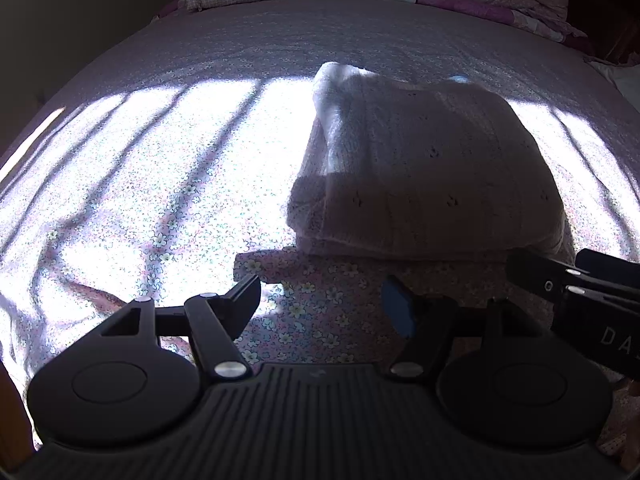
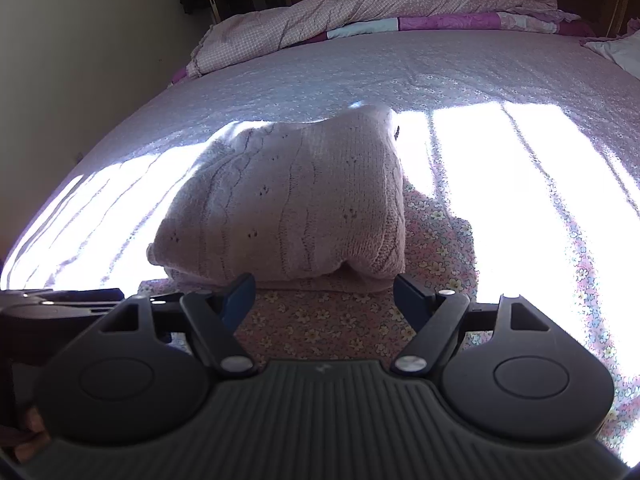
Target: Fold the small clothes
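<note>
We see the left gripper [image 1: 324,300] with its jaws spread, nothing between them, poised over the floral sheet [image 1: 160,208] near the bed's front edge. Just ahead lies a folded pink knit sweater [image 2: 292,200], squared into a thick bundle, resting on the bed near the middle of its front edge, part in sun, part in shade. The right gripper [image 2: 324,296] is likewise open and empty, its fingertips just short of the sweater's near edge. A rumpled quilt [image 2: 360,12] lies along the far edge.
</note>
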Available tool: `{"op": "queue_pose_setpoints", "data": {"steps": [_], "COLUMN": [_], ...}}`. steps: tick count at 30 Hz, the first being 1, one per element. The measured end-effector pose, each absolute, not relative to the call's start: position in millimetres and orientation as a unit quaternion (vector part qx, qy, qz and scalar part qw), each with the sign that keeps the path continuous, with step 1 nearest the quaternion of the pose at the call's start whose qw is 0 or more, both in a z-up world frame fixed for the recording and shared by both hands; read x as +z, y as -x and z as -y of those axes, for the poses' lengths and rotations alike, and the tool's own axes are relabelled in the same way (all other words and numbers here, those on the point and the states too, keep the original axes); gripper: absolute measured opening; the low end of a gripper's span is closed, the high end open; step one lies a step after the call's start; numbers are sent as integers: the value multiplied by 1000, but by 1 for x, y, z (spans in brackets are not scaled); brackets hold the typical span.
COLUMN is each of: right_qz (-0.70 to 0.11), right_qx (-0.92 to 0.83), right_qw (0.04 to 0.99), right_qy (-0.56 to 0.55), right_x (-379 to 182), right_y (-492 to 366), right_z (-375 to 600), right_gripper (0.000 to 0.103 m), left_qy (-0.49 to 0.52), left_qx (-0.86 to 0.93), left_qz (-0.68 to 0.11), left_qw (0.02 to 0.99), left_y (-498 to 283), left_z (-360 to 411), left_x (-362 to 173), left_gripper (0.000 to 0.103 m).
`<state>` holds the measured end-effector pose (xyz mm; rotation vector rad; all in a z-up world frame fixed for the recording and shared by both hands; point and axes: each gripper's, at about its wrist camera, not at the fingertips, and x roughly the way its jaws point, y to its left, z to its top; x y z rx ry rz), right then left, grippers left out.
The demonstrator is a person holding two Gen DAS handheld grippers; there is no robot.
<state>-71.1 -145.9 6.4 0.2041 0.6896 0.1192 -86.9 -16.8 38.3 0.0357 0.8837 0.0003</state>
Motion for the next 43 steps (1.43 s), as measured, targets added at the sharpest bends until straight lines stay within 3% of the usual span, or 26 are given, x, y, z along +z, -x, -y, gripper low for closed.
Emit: {"op": "queue_pose_setpoints", "data": {"steps": [43], "right_qz": [-336], "right_qx": [63], "right_qw": [934], "right_qy": [-102], "right_x": [9], "right_y": [73], "right_z": [141], "right_gripper": [78], "left_qy": [-22], "left_qx": [4], "left_qz": [-432], "left_qw": [902], "left_y": [87], "left_z": [20], "left_x": [35], "left_gripper": [74]}}
